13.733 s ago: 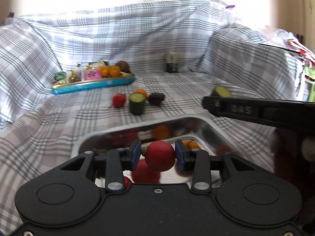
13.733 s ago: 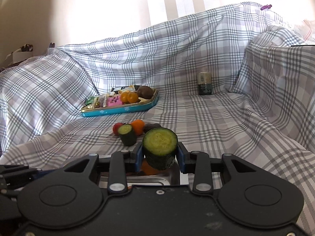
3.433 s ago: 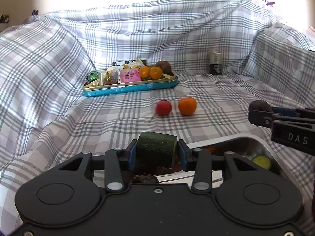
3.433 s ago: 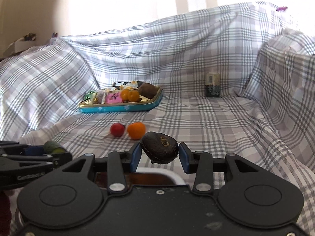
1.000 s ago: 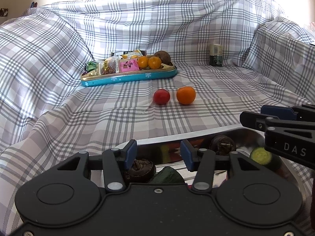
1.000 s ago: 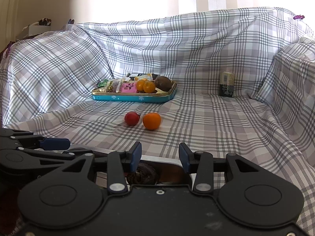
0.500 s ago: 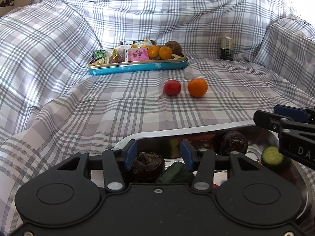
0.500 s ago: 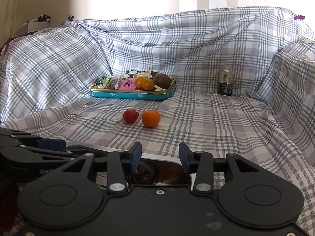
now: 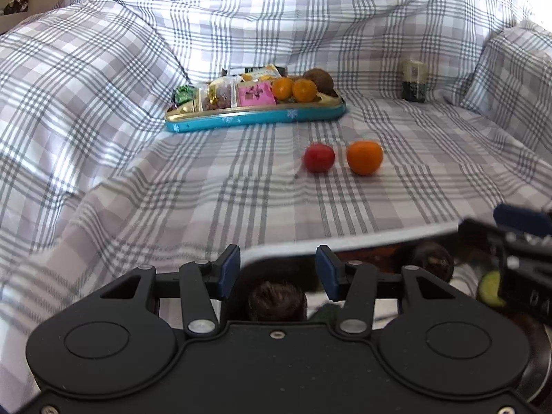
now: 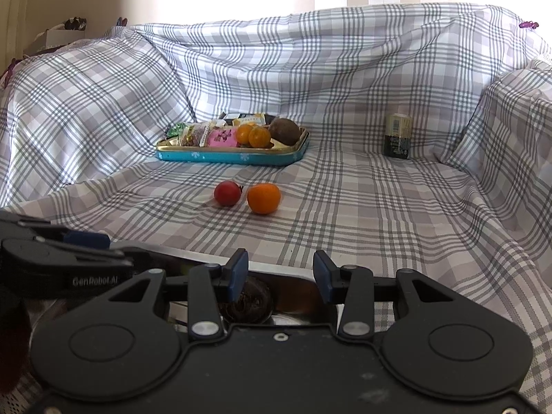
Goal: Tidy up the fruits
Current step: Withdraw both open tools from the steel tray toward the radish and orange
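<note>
- We see a sofa draped in a grey-and-white plaid cloth, backlit by a bright window; the cloth rises at the back and on both sides, boxing in the flat seat.
- Legible writing: "GenRobot.AI" on the left gripper's body in the right wrist view. The dark can at the back right carries a label too small for us to read; so do the snack wrappers.
- Left gripper: jaws apart, nothing between them. Right gripper: jaws likewise apart and empty.
- Both hover over the near metal tray, whose rim runs just beyond the fingertips. Inside it we see a dark brown fruit, another dark fruit, and a cucumber slice partly hidden by the right gripper.
- On the cloth, a red fruit and an orange lie just beside each other, apart from either tray.
- The teal tin behind them holds wrapped snacks, two small oranges and a brown fruit.
- Open cloth lies between the metal tray's rim and the two loose fruits, and to the right toward the can.
</note>
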A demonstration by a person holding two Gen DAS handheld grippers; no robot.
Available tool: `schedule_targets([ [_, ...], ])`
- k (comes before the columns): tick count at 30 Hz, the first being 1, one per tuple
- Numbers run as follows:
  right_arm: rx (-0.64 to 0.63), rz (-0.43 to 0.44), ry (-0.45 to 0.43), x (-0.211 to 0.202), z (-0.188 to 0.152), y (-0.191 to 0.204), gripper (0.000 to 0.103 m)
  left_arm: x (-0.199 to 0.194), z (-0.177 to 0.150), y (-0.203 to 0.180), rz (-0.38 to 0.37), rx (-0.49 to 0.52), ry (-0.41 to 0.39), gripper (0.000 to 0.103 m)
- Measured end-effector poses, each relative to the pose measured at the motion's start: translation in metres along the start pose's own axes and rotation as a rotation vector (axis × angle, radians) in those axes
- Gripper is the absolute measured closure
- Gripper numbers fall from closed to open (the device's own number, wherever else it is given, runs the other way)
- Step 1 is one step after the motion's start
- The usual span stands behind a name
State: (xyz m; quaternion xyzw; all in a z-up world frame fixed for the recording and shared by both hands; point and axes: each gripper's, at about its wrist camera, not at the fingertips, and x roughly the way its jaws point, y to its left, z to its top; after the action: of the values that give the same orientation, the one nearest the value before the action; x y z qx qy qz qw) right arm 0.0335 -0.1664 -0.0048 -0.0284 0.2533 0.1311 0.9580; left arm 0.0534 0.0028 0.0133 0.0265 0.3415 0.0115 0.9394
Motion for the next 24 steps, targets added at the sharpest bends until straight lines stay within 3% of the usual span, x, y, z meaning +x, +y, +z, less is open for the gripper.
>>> schedule_targets([
  [10,0.038,0.000,0.013,0.008,0.012,-0.005,0.059,0.014,0.042,0.008,0.032,0.101,-0.086,0.047],
  [24,-0.003,0.006,0.006,0.051,0.053,-0.007,0.059,0.048,0.069,0.010,-0.006,0.113,-0.062,0.047],
])
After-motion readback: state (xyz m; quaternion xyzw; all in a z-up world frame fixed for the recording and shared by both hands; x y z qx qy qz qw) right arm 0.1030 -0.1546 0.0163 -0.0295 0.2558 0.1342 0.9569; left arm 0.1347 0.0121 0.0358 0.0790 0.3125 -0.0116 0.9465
